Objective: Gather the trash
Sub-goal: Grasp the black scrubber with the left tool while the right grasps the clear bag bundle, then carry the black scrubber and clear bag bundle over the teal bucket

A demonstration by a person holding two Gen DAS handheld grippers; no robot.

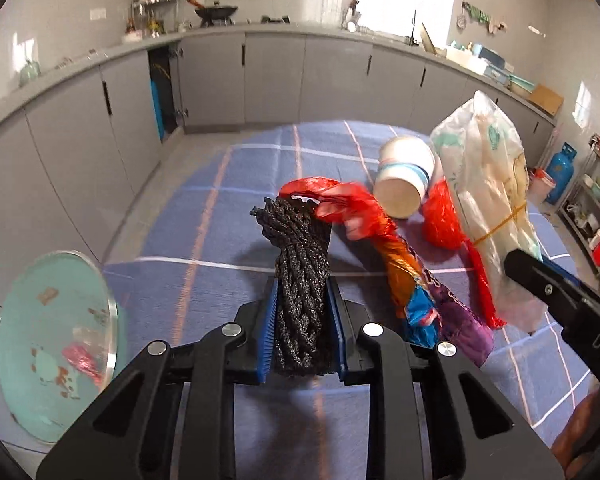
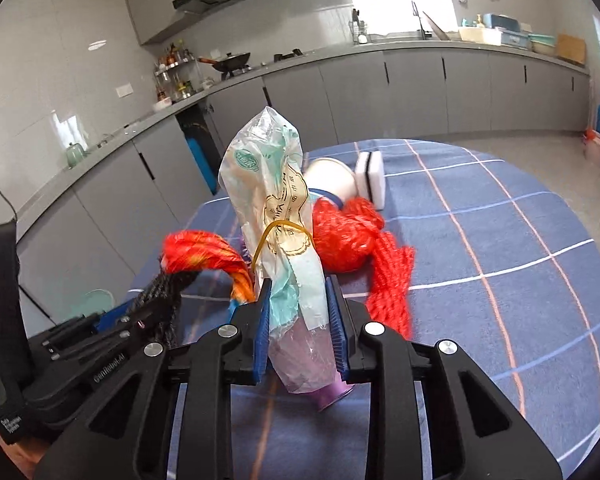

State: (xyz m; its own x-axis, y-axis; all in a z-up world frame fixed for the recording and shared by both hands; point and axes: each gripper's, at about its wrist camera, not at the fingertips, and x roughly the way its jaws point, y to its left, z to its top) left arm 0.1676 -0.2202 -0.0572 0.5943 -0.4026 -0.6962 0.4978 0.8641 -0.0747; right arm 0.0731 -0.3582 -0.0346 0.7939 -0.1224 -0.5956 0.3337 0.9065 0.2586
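Note:
My left gripper [image 1: 302, 286] is shut on a black mesh net bundle [image 1: 298, 264], whose top sticks up past the blue pads. My right gripper [image 2: 298, 286] is shut on a clear plastic wrapper [image 2: 272, 204] bound with a yellow rubber band and standing upright; the same wrapper [image 1: 488, 200] shows at the right of the left wrist view. On the blue checked tablecloth [image 1: 204, 232] lie a red plastic bag [image 1: 340, 200], a colourful snack wrapper [image 1: 424, 296], a red mesh net [image 2: 356, 240] and a tipped paper cup [image 1: 404, 176].
A white sponge [image 2: 372, 178] lies behind the cup. A round teal glass plate [image 1: 56, 344] with scraps hangs past the table's left edge. Grey kitchen cabinets [image 1: 276, 76] run along the back. A blue gas cylinder [image 1: 562, 172] stands at the far right.

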